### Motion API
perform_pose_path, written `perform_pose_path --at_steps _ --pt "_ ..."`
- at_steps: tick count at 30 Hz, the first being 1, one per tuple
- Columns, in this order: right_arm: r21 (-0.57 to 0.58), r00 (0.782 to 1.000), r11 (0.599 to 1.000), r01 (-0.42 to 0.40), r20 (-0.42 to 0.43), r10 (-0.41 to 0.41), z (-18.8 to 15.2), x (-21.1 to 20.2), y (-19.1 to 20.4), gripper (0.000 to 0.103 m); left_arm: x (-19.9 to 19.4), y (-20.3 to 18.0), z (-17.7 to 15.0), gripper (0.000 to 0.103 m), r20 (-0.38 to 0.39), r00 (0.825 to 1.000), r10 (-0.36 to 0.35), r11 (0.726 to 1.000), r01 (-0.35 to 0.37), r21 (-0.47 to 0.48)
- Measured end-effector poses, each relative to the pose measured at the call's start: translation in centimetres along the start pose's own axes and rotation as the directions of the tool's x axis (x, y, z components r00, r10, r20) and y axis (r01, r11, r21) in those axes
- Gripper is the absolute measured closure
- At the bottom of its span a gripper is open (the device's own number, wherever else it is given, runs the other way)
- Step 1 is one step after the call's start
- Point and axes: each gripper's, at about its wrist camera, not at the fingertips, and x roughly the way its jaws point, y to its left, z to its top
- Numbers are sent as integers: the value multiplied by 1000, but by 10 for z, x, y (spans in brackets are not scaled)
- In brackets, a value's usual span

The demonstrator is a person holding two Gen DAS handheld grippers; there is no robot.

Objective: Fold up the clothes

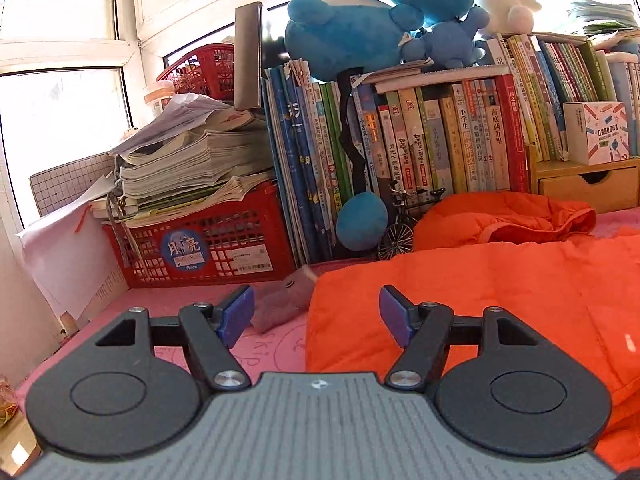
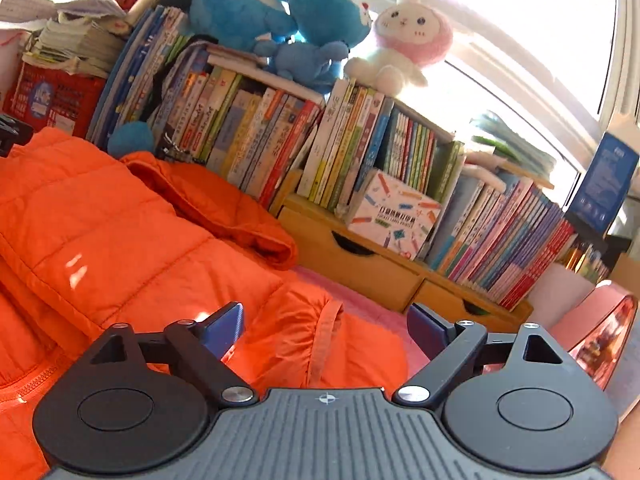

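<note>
Left wrist view: left gripper (image 1: 316,314) jaws wide, nothing between them, hovering at the left edge of the orange puffer jacket (image 1: 480,292). Jacket lies spread on the pink tabletop (image 1: 180,308), filling the right half of the view; a bunched part of it sits further back near the wooden drawer unit (image 1: 588,184). Small grey-pink cloth piece (image 1: 284,300) just left of the jacket edge. Behind: red basket (image 1: 200,248) stacked with papers, row of books (image 1: 420,140), blue plush toys (image 1: 380,12) on top, small model bicycle (image 1: 404,220).

Right wrist view: right gripper (image 2: 324,330) jaws wide, empty, above the jacket's (image 2: 120,232) right edge where a sleeve cuff (image 2: 320,344) shows. Jacket covers left and centre; zipper at lower left. Pink tabletop (image 2: 368,300) bare to the right. White-and-pink bunny plush (image 2: 404,36) on the books (image 2: 260,136).
</note>
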Motion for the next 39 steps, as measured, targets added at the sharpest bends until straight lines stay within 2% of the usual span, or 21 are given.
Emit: perform_pose_path --at_steps 3,4,7,10,11,14,18,21,23,26,27,32,37,39 --pt "-89 995 995 35 96 -27 11 -9 8 0 15 -10 11 25 -11 1000 -9 1000 9 7" --pt "-103 994 994 34 111 -23 14 -8 13 0 22 -14 10 25 -25 1000 9 1000 -8 26" --pt "-22 996 997 -79 31 80 23 29 37 0 45 -25 -2 25 -76 994 78 994 -71 85" --pt "68 982 981 -184 -39 187 32 65 61 0 64 -23 -27 23 -140 982 125 989 -113 94" --pt "95 974 973 -209 -67 216 33 77 69 0 70 -21 -34 23 -171 976 135 989 -121 88" --pt "105 960 971 -214 -161 229 21 98 82 0 80 -14 -37 19 -238 965 111 994 -101 50" --pt "2 967 985 -175 -189 172 15 98 90 0 82 -16 -39 19 -258 960 106 993 -91 70" --pt "-124 982 988 -90 -175 68 7 94 91 0 84 -15 -39 14 -269 958 99 994 -85 65" --pt "-161 984 986 -32 -176 3 2 92 81 0 85 -13 -39 14 -277 957 89 996 -77 52" --pt "-162 975 986 46 -206 -80 -8 91 53 0 86 -11 -39 12 -284 955 83 996 -73 43" --pt "-169 968 982 88 -217 -124 -12 90 43 0 86 -12 -39 12 -284 955 83 996 -73 45" --pt "-124 932 971 206 -277 -233 -34 79 -6 0 86 -11 -38 12 -284 955 81 996 -71 44" --pt "-7 918 977 211 -342 -200 -52 74 -34 0 86 -11 -38 10 -285 956 73 997 -65 38" --pt "11 914 980 198 -363 -180 -55 78 -34 0 86 -10 -38 10 -287 956 68 998 -62 31"
